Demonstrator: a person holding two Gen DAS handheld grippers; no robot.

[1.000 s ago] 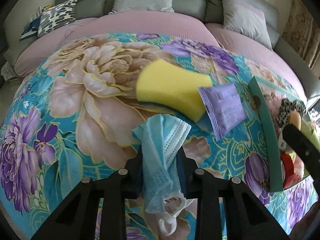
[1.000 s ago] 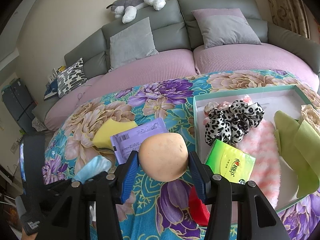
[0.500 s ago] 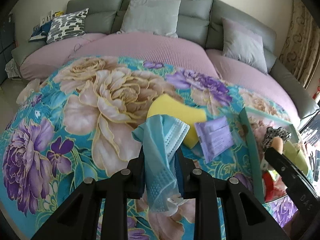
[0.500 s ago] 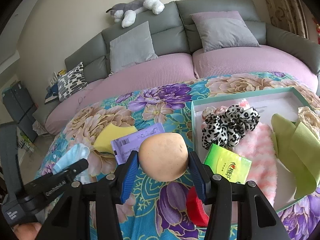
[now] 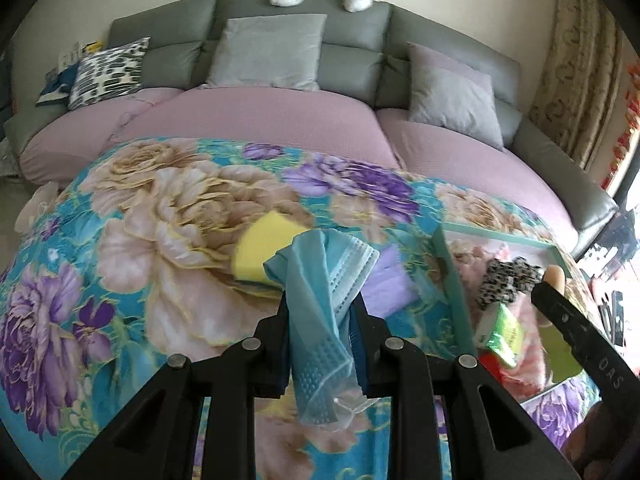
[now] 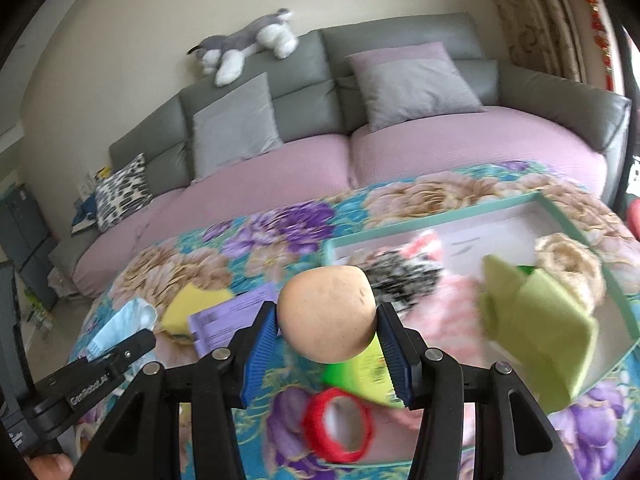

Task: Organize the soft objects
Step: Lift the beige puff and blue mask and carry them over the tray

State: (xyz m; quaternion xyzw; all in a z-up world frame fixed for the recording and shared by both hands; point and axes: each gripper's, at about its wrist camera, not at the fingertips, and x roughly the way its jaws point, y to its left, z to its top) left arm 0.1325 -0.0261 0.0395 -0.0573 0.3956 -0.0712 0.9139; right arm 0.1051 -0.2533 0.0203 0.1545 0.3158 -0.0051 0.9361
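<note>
My left gripper (image 5: 320,316) is shut on a light blue face mask (image 5: 322,280) and holds it above the floral cloth. My right gripper (image 6: 326,322) is shut on a tan round sponge ball (image 6: 326,314), held above the near left corner of the teal-rimmed tray (image 6: 440,216). The tray holds a leopard scrunchie (image 6: 404,278), a pink fluffy cloth (image 6: 452,316), green cloths (image 6: 536,316) and a green packet (image 6: 360,376). A yellow sponge (image 5: 260,248) and a purple packet (image 5: 386,280) lie on the cloth left of the tray.
A red tape roll (image 6: 338,424) sits below my right gripper. The floral cloth (image 5: 160,240) covers a low table in front of a pink and grey sofa (image 5: 260,116) with cushions. A plush husky (image 6: 244,48) lies on the sofa back.
Both grippers have risen and tilted up, each still holding its object. The right gripper with the ball has shifted toward the tray. The right view is blurred by motion.
</note>
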